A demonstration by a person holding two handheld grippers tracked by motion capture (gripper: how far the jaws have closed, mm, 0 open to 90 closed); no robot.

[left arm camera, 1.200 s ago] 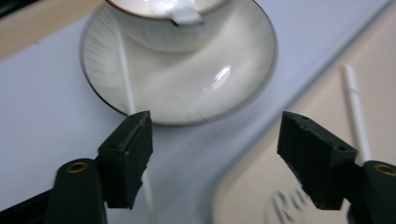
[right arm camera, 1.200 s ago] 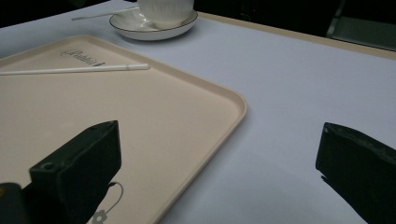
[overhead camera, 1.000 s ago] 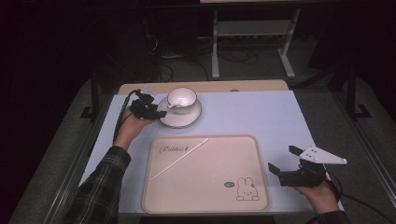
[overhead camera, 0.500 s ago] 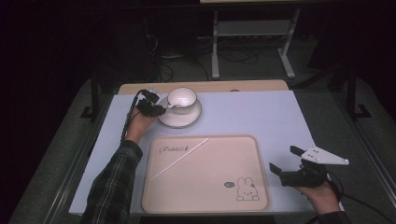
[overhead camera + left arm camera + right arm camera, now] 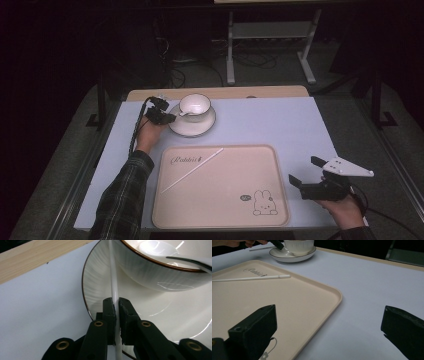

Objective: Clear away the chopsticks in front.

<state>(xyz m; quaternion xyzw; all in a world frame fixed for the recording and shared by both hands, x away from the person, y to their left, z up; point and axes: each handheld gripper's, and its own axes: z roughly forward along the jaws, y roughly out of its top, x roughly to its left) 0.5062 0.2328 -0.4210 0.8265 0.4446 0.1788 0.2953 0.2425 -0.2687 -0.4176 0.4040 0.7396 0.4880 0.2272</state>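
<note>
Since a second ago the left gripper (image 5: pixel 116 307) has dropped to the saucer (image 5: pixel 100 290) at the table's far left, its jaws closing onto a thin white stick (image 5: pixel 113 277). That stick leans from saucer rim toward the cup (image 5: pixel 160 272), apparently for lifting out. Near right, the right gripper (image 5: pixel 306 171) rests wide open beside the tray (image 5: pixel 280 210).
</note>
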